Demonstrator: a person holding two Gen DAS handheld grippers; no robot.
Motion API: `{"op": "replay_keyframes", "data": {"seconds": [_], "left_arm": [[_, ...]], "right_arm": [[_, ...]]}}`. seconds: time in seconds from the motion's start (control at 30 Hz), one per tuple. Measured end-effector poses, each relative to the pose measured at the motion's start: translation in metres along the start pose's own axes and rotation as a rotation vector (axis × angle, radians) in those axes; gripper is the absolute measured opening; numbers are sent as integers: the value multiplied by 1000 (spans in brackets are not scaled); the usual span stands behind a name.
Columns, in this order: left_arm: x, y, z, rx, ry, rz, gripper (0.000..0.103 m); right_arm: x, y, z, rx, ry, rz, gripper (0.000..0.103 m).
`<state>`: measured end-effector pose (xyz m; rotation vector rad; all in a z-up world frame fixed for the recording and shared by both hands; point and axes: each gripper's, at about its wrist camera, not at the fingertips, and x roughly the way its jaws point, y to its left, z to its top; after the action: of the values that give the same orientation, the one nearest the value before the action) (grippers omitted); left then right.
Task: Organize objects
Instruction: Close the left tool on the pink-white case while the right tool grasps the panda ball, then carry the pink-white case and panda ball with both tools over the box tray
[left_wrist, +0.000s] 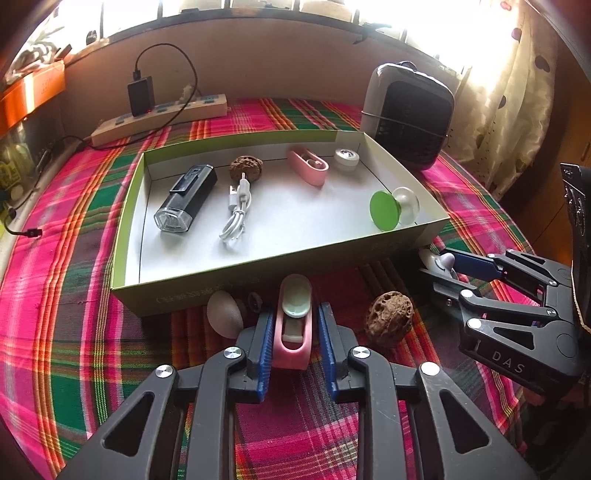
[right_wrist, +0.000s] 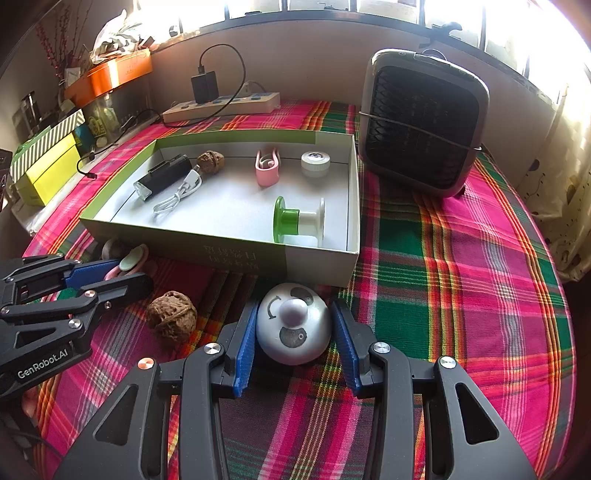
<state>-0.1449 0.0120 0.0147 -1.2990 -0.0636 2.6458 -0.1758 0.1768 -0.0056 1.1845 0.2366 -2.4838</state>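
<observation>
While like items pair up in the box (left_wrist: 406, 242), both grippers work the cloth before it. Left gripper (left_wrist: 293, 332) is narrowed, its pads clasping the pink clip (left_wrist: 291, 343); right gripper (right_wrist: 295, 339), half spread, clamps the white dome (right_wrist: 291, 328), presumably boxbound.

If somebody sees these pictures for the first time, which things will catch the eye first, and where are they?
First the bright pink and green plaid cloth, and on it the open green box with small items inside. In front of the box, the left gripper has a pink clip between its fingers, and the right gripper flanks a white dome-shaped gadget. A dark fan stands behind the box on the right.
</observation>
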Motion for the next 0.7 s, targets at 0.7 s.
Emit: {"op": "replay_keyframes", "data": {"seconds": [0.7], "left_arm": [[0, -1, -2, 12, -6, 17, 16]], "right_arm": [[0, 1, 1, -1, 0, -1, 41]]}}
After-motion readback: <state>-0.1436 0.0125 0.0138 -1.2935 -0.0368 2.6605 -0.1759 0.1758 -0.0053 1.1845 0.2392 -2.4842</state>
